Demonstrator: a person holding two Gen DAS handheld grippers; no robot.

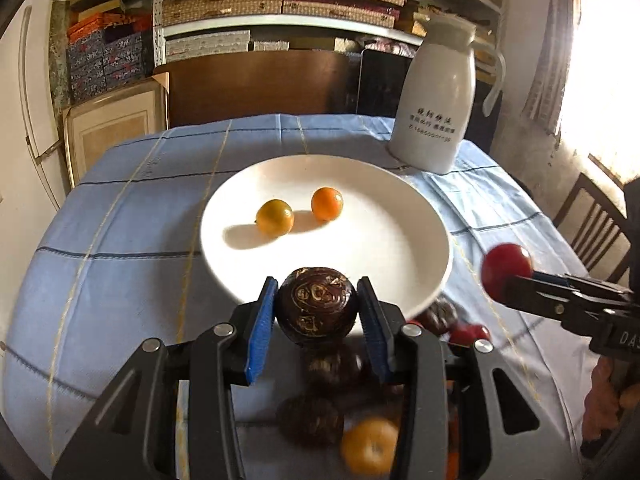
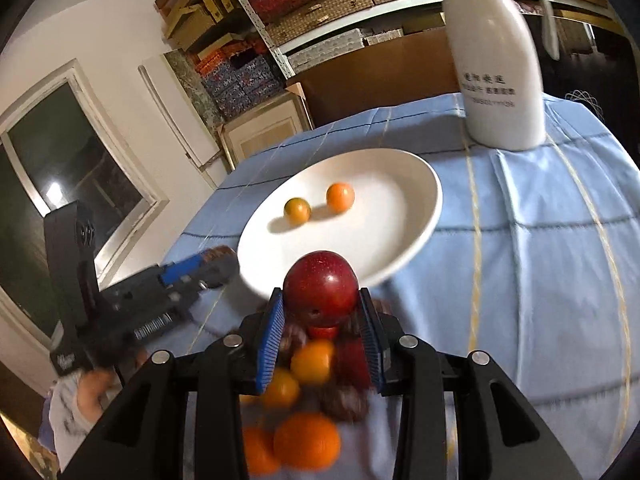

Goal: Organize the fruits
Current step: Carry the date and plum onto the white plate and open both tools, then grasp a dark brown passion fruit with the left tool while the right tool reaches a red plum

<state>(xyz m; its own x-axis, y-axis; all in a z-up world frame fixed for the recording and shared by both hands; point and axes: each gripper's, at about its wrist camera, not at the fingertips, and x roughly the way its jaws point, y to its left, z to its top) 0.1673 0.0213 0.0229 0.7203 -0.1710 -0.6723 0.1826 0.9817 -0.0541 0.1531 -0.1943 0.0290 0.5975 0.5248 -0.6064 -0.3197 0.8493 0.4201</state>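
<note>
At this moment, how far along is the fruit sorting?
Early. Two small oranges already sit on the white plate. The left gripper holds a dark brown fruit; the right gripper holds a red fruit. A pile of fruit waits on the tablecloth.

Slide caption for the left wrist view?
Left tool carries a dark brown fruit toward the white plate holding two orange fruits.

Home: clothed table [image 1: 120, 240], box-stacked shelves [image 1: 280, 8]

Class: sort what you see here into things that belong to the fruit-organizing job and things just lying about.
Job: white plate, two oranges on it, dark brown fruit in the left gripper, red fruit in the right gripper, loose fruit pile.
Lying about: white jug, shelf boxes.
</note>
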